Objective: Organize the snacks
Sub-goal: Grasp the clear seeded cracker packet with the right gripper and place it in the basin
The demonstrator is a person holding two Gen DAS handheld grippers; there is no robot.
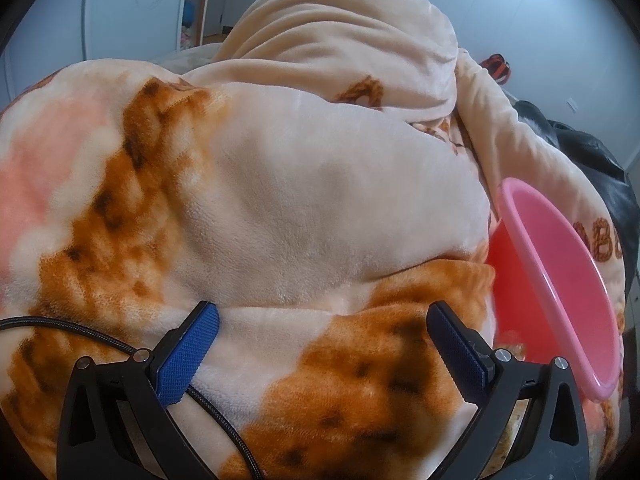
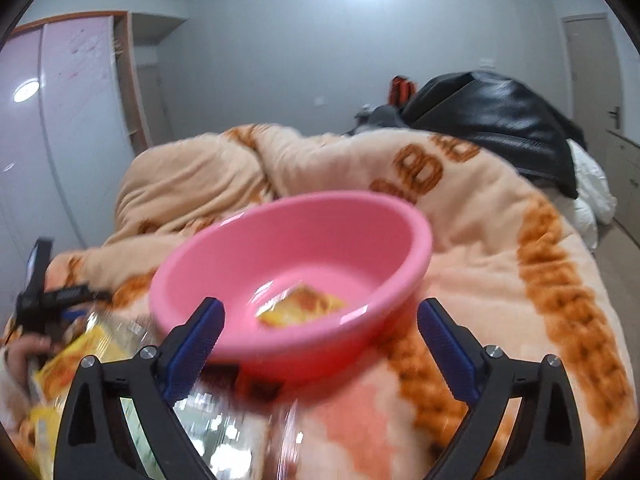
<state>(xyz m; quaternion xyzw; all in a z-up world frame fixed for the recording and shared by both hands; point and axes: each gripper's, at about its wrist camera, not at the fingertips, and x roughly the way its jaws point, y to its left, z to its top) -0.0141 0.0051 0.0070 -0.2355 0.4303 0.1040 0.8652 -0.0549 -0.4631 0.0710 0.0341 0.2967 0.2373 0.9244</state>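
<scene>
My right gripper (image 2: 320,344) stands spread wide, its blue pads (image 2: 192,350) well apart with nothing pinched between them. No earlier view is here, so I say only how it stands. Just beyond its tips sits the pink plastic basin (image 2: 248,248), resting on the plush blanket (image 2: 500,240) that covers the bed. The basin tilts a little toward me, and one yellow snack packet (image 2: 300,306) lies on its floor, near the side closest to my gripper. The packet is blurred, so I cannot read any print on it.

Below my right gripper, at the near edge of the blanket, lies a crinkled clear bag (image 2: 216,432) with more yellow packets (image 2: 76,360) toward its left end. A hand (image 2: 24,356) shows at the far left of this view, close to those packets, and above it the black frame of my left gripper (image 2: 36,280) reaches in.

Through the left wrist camera, my left gripper (image 1: 320,352) is also spread, blue pads (image 1: 186,356) apart and empty, pointing down at the cream and orange blanket (image 1: 300,200). A black cable (image 1: 80,330) runs across the blanket under its left finger. The basin (image 1: 560,264) shows at the right edge of that view, seen from the side, its rim toward me.

At the far right corner of the bed lies a black leather jacket (image 2: 500,120), with something white (image 2: 592,188) just beside it. A wardrobe (image 2: 64,120) stands along the left wall, and a door (image 2: 596,80) on the right.
</scene>
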